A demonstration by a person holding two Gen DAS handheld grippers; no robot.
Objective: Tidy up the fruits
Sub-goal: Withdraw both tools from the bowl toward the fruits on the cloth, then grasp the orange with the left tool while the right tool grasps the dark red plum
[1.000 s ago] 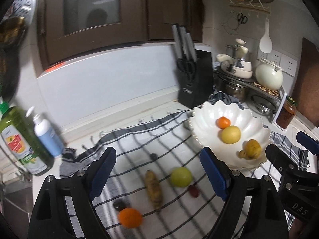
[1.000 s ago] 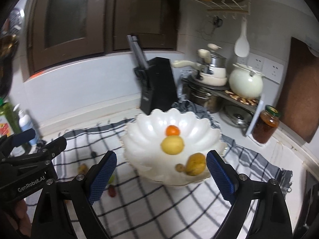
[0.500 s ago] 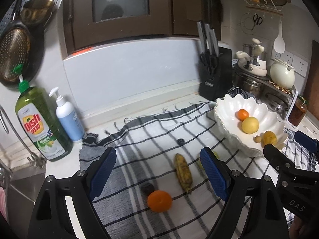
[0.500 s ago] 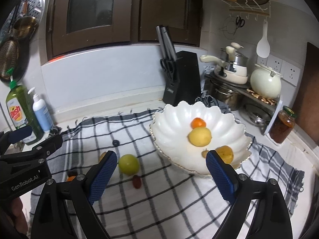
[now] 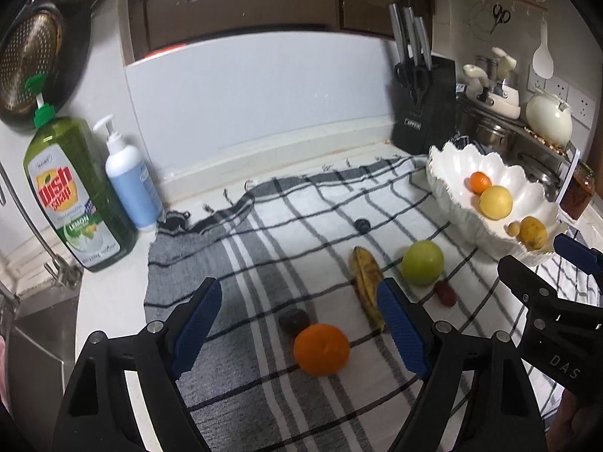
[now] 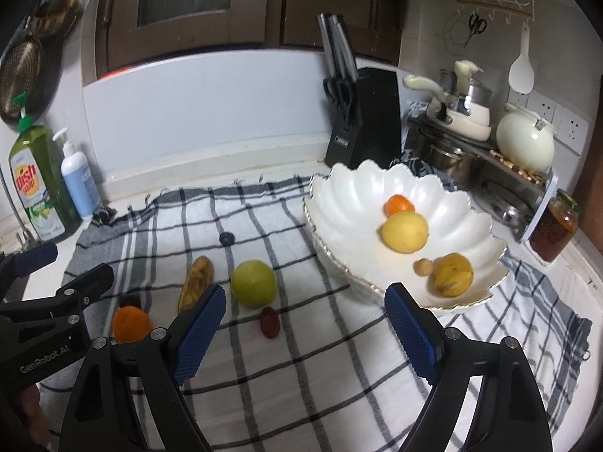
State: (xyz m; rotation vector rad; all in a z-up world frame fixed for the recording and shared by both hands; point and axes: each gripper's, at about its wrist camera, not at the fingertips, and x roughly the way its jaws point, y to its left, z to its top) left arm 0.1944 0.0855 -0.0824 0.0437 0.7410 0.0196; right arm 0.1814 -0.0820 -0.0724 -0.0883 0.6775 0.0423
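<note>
A white scalloped bowl [image 6: 346, 203] holds a small orange, a yellow fruit [image 6: 404, 232] and a brownish-yellow fruit. On the checked cloth [image 5: 264, 256] lie an orange [image 5: 321, 348], a dark fruit [image 5: 294, 319], a spotted banana [image 5: 367, 286], a green apple [image 5: 422, 262], a red date [image 5: 445, 293] and a small dark berry [image 5: 362, 224]. My left gripper [image 5: 301, 327] is open and empty, above the cloth with the orange between its fingers' line of view. My right gripper [image 6: 305, 331] is open and empty, above the cloth near the bowl's front.
A green dish soap bottle [image 5: 71, 192] and a white pump bottle [image 5: 130, 180] stand at the left by the sink. A black knife block [image 5: 422, 113] stands at the back. Pots, a white kettle [image 6: 525, 143] and a jar [image 6: 554, 226] crowd the right.
Both grippers have pulled back and turned left. The loose fruits on the cloth now sit nearer the middle of both views, and the bowl has shifted to the right.
</note>
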